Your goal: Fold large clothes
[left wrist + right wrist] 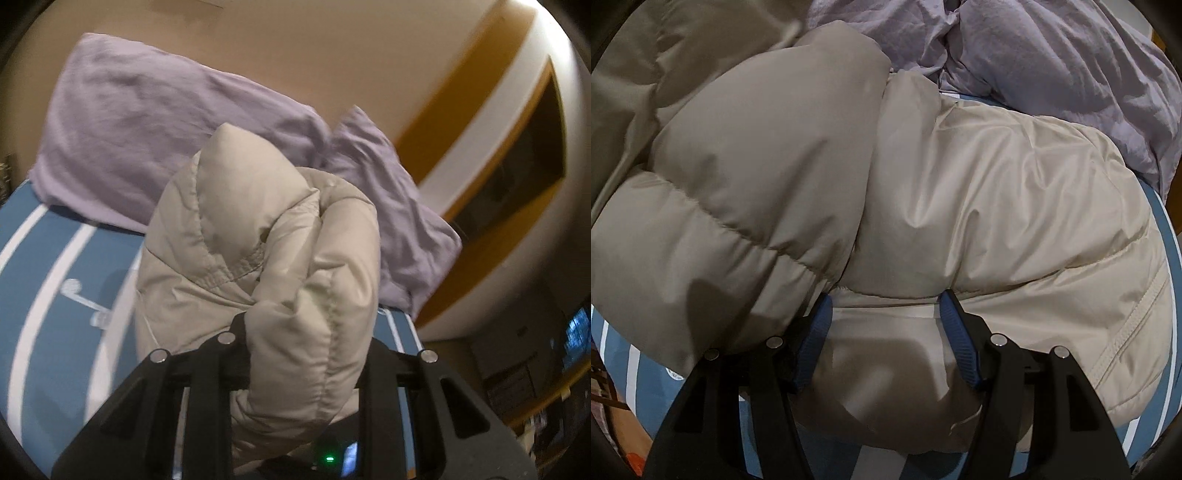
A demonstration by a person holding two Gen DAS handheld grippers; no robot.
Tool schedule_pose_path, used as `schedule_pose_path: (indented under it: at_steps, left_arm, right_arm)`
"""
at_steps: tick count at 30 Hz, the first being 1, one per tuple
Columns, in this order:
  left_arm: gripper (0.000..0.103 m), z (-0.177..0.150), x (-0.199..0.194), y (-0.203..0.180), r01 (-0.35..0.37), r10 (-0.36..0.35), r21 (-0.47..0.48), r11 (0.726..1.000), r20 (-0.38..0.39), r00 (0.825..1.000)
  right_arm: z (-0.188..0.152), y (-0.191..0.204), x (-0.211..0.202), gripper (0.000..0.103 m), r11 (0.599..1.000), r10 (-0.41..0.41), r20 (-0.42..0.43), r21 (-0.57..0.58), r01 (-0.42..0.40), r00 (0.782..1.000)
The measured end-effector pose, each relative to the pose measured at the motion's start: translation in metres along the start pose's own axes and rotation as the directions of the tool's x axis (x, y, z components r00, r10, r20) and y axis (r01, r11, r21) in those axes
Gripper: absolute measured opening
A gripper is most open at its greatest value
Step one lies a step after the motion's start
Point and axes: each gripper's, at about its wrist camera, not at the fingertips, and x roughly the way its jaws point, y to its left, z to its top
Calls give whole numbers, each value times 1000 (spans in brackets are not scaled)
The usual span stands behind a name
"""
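A beige puffer jacket (960, 192) lies bunched on a blue bed sheet with white stripes (639, 391). My left gripper (303, 354) is shut on a thick fold of the jacket (258, 236) and holds it lifted above the bed; its fingertips are hidden in the fabric. My right gripper (886, 314) is open, its blue-padded fingers (960, 343) pressed against the jacket's edge, with padded fabric between them. A sleeve or fold (746, 177) lies over the jacket's left side.
Two lilac pillows (147, 129) (1052, 66) lie at the head of the bed, just beyond the jacket. The striped sheet (55, 277) shows to the left. A tan wall (314, 48) and an orange-trimmed frame (480, 110) are behind.
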Motion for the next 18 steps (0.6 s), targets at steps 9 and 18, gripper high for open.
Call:
schedule_pose_path:
  at_steps: [9, 18]
  left_arm:
    - [25, -22, 33, -41, 88, -81, 71, 994, -90, 993]
    - [25, -49, 58, -71, 123, -100, 134, 983, -165, 981]
  right_arm:
    - [-8, -18, -17, 62, 998, 67, 35, 16, -67, 997]
    - [-26, -49, -58, 61, 999, 34, 110, 30, -38, 993]
